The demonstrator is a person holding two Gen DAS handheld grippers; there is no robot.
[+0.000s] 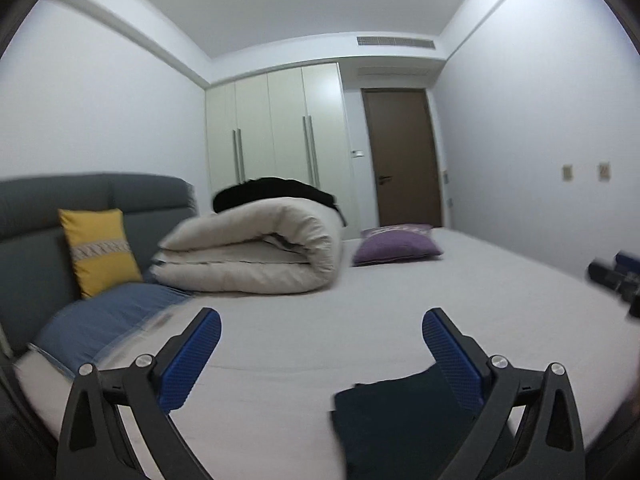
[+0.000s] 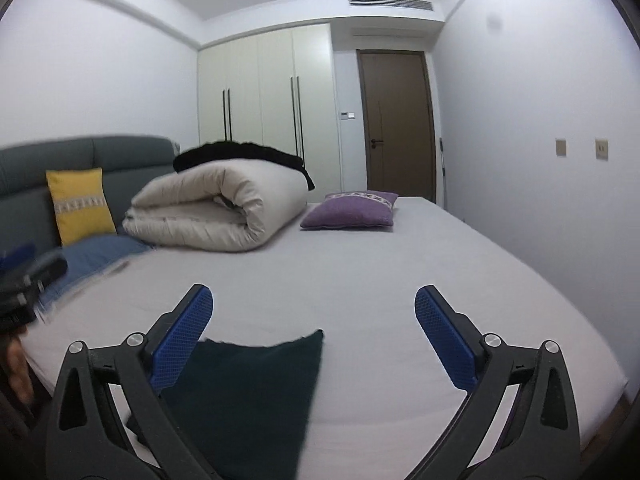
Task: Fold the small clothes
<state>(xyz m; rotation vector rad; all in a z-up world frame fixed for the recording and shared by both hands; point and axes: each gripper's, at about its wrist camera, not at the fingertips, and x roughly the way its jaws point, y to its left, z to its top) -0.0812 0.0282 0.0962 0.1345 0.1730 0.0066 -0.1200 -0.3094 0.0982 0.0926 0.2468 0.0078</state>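
A dark teal garment (image 1: pixel 400 428) lies flat on the grey bed sheet (image 1: pixel 320 320) at the near edge. It also shows in the right wrist view (image 2: pixel 248 400). My left gripper (image 1: pixel 322 330) is open and empty, the garment under its right finger. My right gripper (image 2: pixel 314 308) is open and empty, the garment under its left finger. The right gripper shows blurred at the right edge of the left wrist view (image 1: pixel 612 276), and the left gripper at the left edge of the right wrist view (image 2: pixel 28 284).
A rolled cream duvet (image 2: pixel 216 208) with a black cloth (image 2: pixel 240 156) on top lies at the bed's far left. A purple cushion (image 2: pixel 352 212), a yellow cushion (image 2: pixel 80 204) and a blue pillow (image 1: pixel 108 320) lie near the grey headboard (image 2: pixel 80 156). Wardrobe and door stand behind.
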